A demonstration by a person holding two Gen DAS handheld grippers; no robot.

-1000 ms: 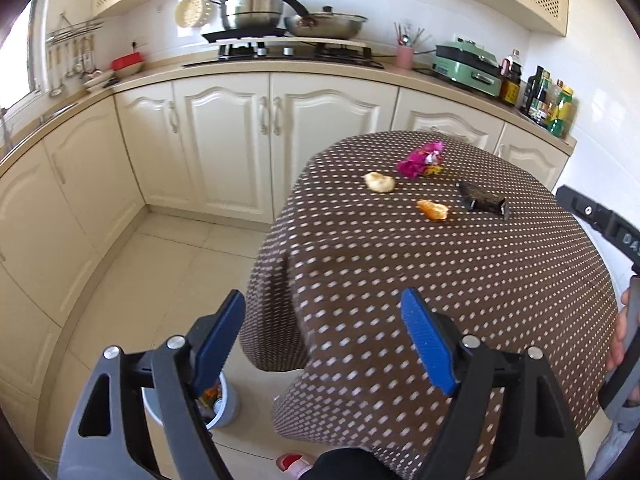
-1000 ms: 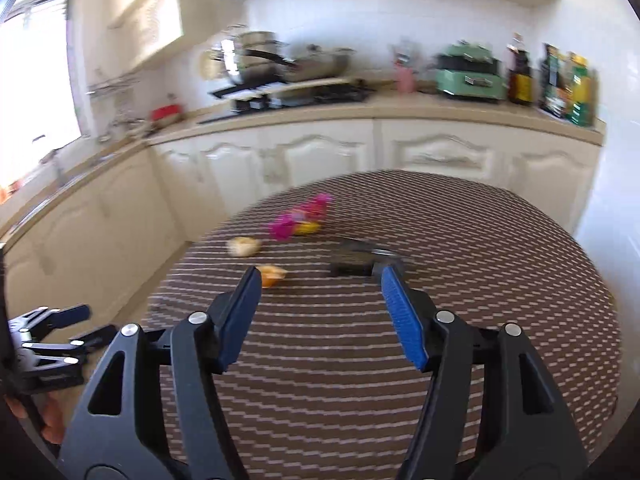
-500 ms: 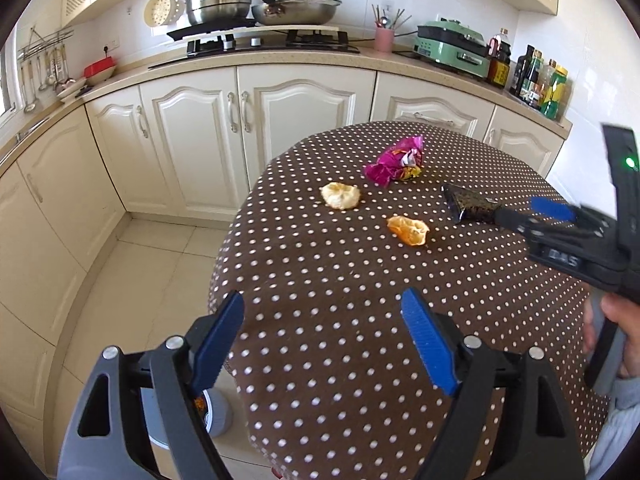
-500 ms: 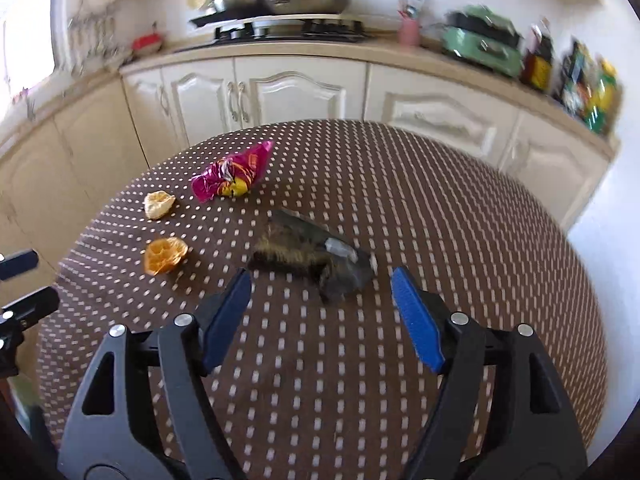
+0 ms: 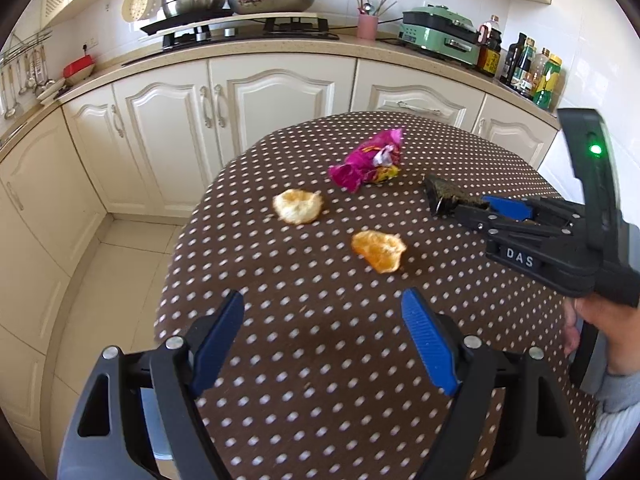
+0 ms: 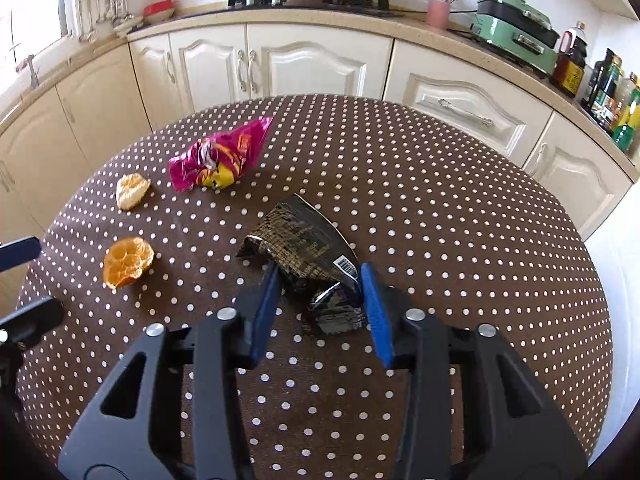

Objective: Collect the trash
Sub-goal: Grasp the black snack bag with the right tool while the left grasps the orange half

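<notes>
On the brown polka-dot table (image 6: 440,200) lies a dark crumpled wrapper (image 6: 304,236). My right gripper (image 6: 320,276) is closing on its near end, and both blue pads touch its sides. In the left wrist view the right gripper (image 5: 456,206) reaches in from the right onto that dark wrapper (image 5: 444,192). My left gripper (image 5: 322,300) hangs open over the table's near part, holding nothing. Ahead of it lie an orange peel (image 5: 378,250), a pale peel (image 5: 298,206) and a pink snack wrapper (image 5: 368,158).
Cream cabinets (image 5: 276,96) and a counter with a stove (image 5: 240,32), pans, a green appliance (image 5: 440,36) and bottles (image 5: 536,72) run behind the table. Tiled floor (image 5: 120,264) lies to the left. A person's hand (image 5: 600,312) holds the right gripper's handle.
The right gripper came forward and down over the dark wrapper and its jaws narrowed around it. The left gripper advanced over the table edge toward the peels, still open.
</notes>
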